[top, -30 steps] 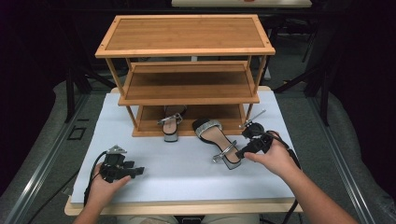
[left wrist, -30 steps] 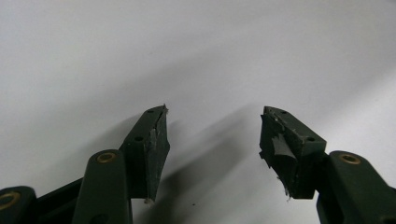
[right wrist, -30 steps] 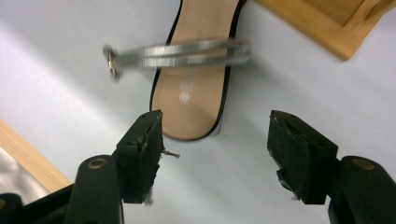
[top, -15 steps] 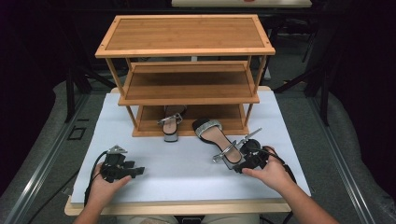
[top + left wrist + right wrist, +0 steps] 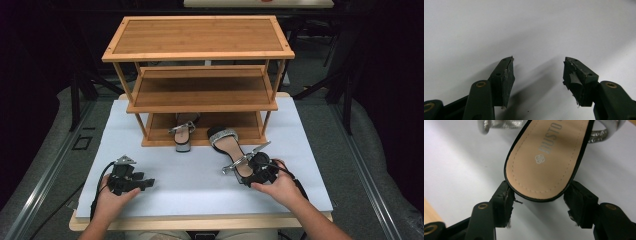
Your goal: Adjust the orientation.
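Note:
A black sandal [image 5: 231, 145] with a tan insole and a glittery silver strap lies on the white mat in front of the rack, heel toward me. My right gripper [image 5: 250, 172] has just been closing on that heel. In the right gripper view the sandal [image 5: 546, 157] sits between the jaws of that gripper [image 5: 537, 191], and both pads touch the sides of the heel's rim. A second matching sandal [image 5: 184, 131] rests half on the rack's bottom shelf. My left gripper [image 5: 147, 184] rests on the mat at the front left, open and empty [image 5: 537, 67].
A three-tier wooden shoe rack [image 5: 200, 35] stands at the back of the white mat [image 5: 200, 190]; its top and middle shelves are bare. The table's wooden front edge [image 5: 200, 222] runs just below my hands. Dark floor surrounds the table.
My right hand has come down and slightly left from beside the sandal to its heel, and the jaws now straddle it. The left hand and both sandals have kept still.

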